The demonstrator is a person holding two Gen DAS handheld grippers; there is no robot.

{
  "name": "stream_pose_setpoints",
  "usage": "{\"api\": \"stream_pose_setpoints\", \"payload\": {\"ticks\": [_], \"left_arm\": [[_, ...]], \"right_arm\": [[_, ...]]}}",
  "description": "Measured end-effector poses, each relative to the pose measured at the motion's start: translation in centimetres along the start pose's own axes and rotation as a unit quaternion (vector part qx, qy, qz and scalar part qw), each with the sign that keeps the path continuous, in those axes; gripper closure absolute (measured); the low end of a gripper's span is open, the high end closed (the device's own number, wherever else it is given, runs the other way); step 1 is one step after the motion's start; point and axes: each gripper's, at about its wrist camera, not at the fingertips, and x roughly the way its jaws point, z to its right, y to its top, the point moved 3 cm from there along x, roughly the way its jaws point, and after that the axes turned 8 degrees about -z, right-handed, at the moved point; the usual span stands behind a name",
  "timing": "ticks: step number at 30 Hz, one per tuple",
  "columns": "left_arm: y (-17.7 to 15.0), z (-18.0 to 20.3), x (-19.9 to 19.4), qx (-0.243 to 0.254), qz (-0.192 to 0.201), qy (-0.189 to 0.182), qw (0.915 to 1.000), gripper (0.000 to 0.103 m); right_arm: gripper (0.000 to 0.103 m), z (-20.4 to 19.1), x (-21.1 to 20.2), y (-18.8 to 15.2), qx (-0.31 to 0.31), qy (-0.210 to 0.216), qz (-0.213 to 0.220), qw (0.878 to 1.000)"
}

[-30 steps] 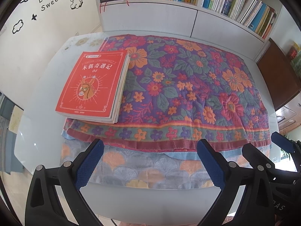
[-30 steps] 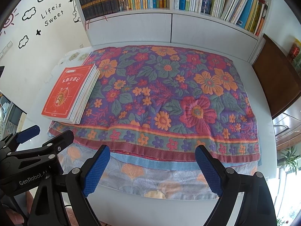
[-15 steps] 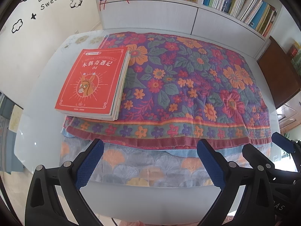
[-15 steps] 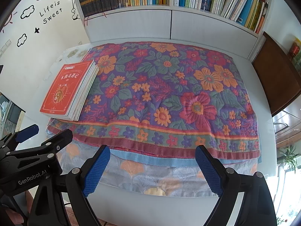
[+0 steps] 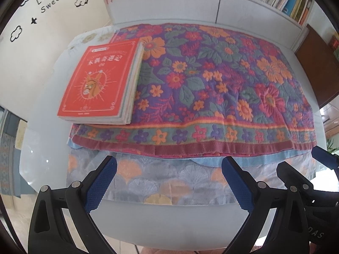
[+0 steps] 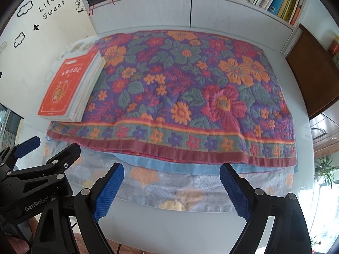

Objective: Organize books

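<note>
a stack of books (image 5: 99,84) with a red cover on top is found at the far left of the surface (image 5: 40,148), lying flat, partly on the floral towel (image 5: 211,84) and partly overhanging its left edge. the left tool (image 5: 168,182) and the right tool (image 6: 171,188) are both held wide open over the near edge, empty, well apart from the stack. several thin paperbacks are judged to be in the stack: light singly, moderately heavy together, with flexible, glossy covers likely to slide on one another. a grip across the page edges on the right side, or at the near corner, is judged soundest. sagging is expected if only one book is pinched.
</note>
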Motion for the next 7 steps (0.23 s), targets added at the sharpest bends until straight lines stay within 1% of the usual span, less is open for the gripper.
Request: {"api": "stream_pose_setpoints", "payload": {"ticks": [2, 4, 5, 6, 7], "left_arm": [[0.7, 0.6, 1.5, 0.006, -0.016, -0.001, 0.9999, 0.004], [1.9, 0.7, 3.2, -0.001, -0.019, 0.003, 0.9998, 0.004], [2.6, 0.8, 4.0, -0.004, -0.020, -0.001, 0.9998, 0.004], [3.8, 1.1, 5.3, -0.005, -0.024, -0.012, 0.9996, 0.004], [4.8, 1.4, 6.4, -0.006, -0.027, -0.018, 0.9995, 0.004]], "right_arm": [[0.012, 0.5, 1.0, 0.1, 0.002, 0.009, -0.006, 1.000], [0.012, 1.3, 2.1, 0.6, 0.003, 0.024, -0.002, 1.000], [0.012, 1.9, 3.2, 1.1, 0.008, 0.050, -0.003, 0.999], [0.011, 2.5, 3.9, 1.6, 0.013, 0.060, -0.002, 0.998], [0.010, 3.5, 5.2, 2.3, 0.025, 0.059, 0.002, 0.998]]}}
